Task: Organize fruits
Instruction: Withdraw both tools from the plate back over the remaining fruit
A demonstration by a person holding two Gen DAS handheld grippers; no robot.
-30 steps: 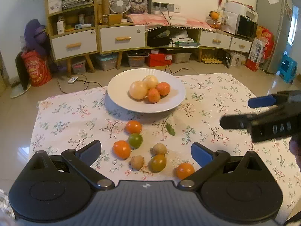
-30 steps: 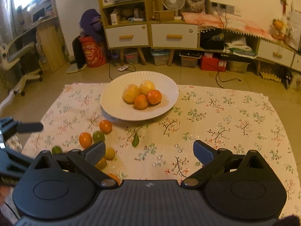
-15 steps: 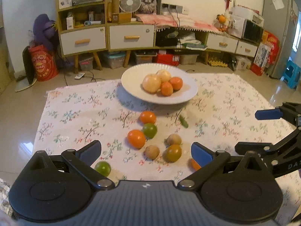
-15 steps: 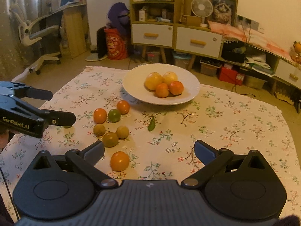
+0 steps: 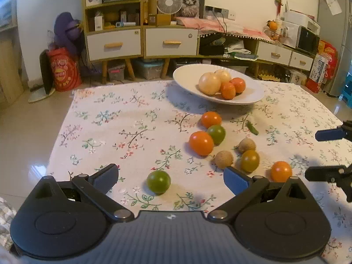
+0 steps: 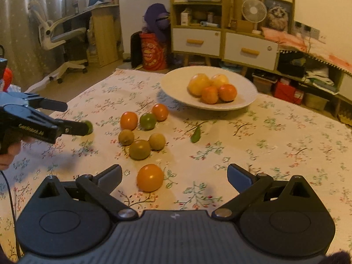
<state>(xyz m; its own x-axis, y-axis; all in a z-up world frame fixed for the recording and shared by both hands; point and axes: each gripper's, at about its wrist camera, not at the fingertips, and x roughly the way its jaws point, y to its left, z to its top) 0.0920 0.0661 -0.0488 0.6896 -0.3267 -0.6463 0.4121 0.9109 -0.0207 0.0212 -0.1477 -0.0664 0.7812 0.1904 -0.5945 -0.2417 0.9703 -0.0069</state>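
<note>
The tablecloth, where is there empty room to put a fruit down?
Bare tablecloth lies left of the plate and fruit cluster, and on the right side past the green leaf. It is crowded between plate and grippers.

You're in a lived-in home: a wooden cabinet [image 5: 140, 33] with white drawers, a small desk fan [image 5: 169, 2], a framed cat picture [image 5: 191, 5], a refrigerator [image 5: 334, 41], an office chair [image 6: 63, 39], and a floral cloth [image 5: 123, 127] over the worktop.

Four fruits [image 5: 222, 83] in plate [image 5: 187, 77], apparently eight loose fruits [image 5: 222, 145] before it
</note>
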